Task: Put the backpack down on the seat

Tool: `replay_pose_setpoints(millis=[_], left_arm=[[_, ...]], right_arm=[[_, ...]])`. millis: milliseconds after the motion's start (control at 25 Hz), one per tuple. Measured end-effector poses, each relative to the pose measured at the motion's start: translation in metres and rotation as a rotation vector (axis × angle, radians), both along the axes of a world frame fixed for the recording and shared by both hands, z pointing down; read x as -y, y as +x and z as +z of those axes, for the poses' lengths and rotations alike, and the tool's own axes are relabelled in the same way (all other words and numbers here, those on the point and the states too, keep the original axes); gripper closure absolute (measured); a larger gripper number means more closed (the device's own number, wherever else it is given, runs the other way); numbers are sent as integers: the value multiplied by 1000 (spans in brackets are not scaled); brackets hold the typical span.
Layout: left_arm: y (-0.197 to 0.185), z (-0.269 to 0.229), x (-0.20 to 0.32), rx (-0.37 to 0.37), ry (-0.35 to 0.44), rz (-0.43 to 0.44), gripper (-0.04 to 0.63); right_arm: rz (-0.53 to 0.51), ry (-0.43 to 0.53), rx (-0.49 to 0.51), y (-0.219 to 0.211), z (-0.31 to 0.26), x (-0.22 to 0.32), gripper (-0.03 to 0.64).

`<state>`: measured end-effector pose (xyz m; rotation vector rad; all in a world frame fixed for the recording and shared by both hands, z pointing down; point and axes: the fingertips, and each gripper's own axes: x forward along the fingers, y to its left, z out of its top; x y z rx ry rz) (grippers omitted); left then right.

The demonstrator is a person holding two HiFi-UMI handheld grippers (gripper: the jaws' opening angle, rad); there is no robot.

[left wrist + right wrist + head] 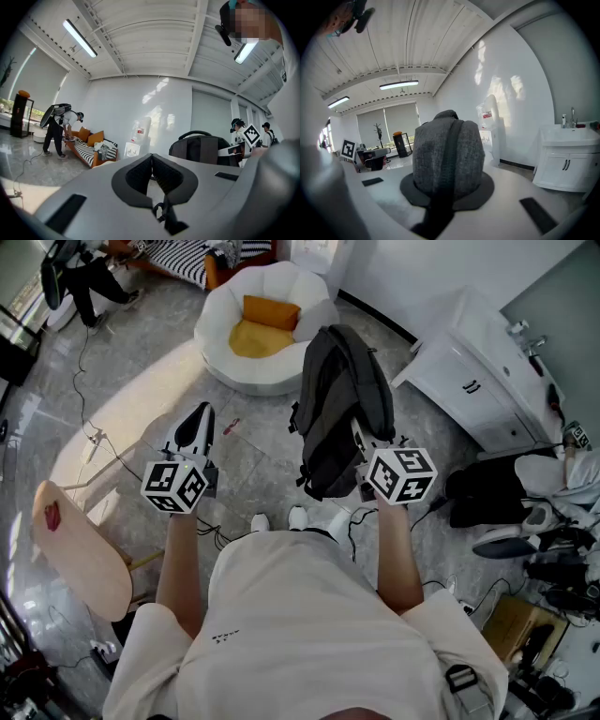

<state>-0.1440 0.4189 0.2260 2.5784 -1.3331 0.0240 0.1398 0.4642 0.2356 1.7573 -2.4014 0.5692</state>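
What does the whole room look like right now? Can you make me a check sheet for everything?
Surface: shiny grey floor with a sunlit patch.
Job's things: backpack hangs from the right gripper; white round seat ahead holds orange cushions, no backpack on it yet.
Clutter: wooden board at left; shoes and a dark bag at right.
Grippers: right gripper shut on backpack; left gripper shut, empty.
Cables: loose cable on the floor at left, more near the person's feet.
Surroundings: white sink cabinet; striped sofa with another person bending beside it.
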Motion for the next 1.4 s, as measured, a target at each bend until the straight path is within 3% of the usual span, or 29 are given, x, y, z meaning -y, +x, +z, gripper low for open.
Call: replay_pose_setpoints(millis=[880,1400], left_arm=[[36,7,-5,13,-14,-8,578],[39,11,-18,50,-20,-102,578]], right_arm=[[-53,10,45,31,6,-2,543],[-98,12,57,50,10,2,543]])
